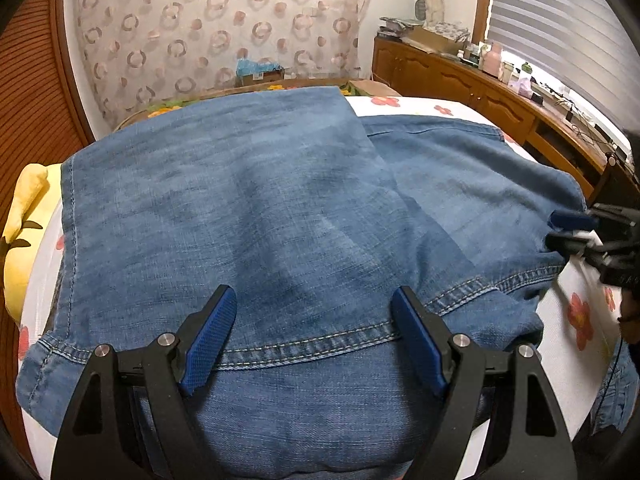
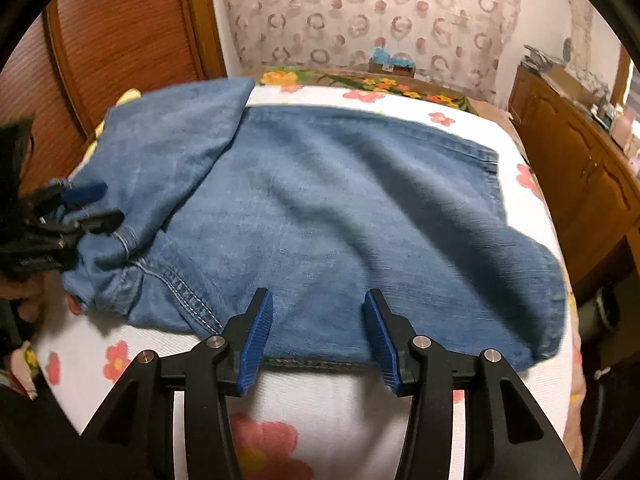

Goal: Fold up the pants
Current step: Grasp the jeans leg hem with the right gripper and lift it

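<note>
Blue denim pants [image 1: 260, 200] lie spread on a bed with a white flowered sheet [image 1: 576, 312], one part folded over the other. My left gripper [image 1: 316, 300] hovers over the stitched seam near the front edge with its jaws wide apart, open, and nothing pinched between the blue pads. In the right wrist view the pants [image 2: 340, 200] stretch across the bed. My right gripper [image 2: 318, 308] is open over their near hem, its pads not pressing on the cloth. Each gripper shows in the other's view: the right gripper [image 1: 560, 232] at the pants' right corner, the left gripper [image 2: 94, 206] at the bunched left end.
A yellow plush pillow [image 1: 28, 208] lies at the bed's left side by a wooden panel [image 1: 32, 100]. A long wooden cabinet [image 1: 460, 80] with clutter on top runs along the right wall. A cardboard box [image 1: 260, 74] sits beyond the bed under a patterned curtain.
</note>
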A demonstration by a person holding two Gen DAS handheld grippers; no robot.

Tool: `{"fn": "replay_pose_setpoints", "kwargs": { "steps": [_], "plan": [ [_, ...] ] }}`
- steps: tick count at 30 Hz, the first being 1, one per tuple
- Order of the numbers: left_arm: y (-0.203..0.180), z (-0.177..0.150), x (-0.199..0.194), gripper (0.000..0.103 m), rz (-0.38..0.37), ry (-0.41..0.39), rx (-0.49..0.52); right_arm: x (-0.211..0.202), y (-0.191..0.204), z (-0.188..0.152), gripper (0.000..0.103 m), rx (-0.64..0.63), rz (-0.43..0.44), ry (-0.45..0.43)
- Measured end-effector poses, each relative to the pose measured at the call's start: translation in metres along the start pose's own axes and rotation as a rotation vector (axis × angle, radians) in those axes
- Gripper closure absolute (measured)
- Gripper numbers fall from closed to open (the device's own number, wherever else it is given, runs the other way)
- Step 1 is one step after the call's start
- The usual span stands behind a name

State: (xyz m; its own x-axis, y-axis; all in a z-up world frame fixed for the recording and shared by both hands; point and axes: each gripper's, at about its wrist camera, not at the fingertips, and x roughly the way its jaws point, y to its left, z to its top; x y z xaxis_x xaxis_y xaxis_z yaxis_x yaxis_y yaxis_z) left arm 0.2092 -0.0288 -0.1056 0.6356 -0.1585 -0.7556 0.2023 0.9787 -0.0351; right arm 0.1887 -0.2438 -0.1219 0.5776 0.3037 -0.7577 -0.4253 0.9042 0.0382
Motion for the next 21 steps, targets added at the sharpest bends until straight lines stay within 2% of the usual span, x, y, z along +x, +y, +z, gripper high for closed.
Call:
{"fn": "replay_pose_setpoints", "kwargs": {
  "steps": [6, 13, 16, 21],
  "plan": [
    [0.002, 0.000, 0.000, 0.022, 0.002, 0.002, 0.001, -0.040, -0.040, -0.002, 0.053, 0.054, -0.064, -0.057],
    [0.000, 0.001, 0.002, 0.022, 0.007, 0.005, 0.005, -0.055, -0.099, -0.020, 0.053, 0.185, -0.162, -0.041],
    [0.000, 0.001, 0.003, 0.022, 0.009, 0.005, 0.006, -0.049, -0.111, -0.024, 0.053, 0.219, -0.165, -0.022],
    [-0.001, 0.001, 0.003, 0.022, 0.007, 0.005, 0.005, -0.032, -0.120, -0.024, 0.053, 0.263, -0.102, 0.006]
  ]
}}
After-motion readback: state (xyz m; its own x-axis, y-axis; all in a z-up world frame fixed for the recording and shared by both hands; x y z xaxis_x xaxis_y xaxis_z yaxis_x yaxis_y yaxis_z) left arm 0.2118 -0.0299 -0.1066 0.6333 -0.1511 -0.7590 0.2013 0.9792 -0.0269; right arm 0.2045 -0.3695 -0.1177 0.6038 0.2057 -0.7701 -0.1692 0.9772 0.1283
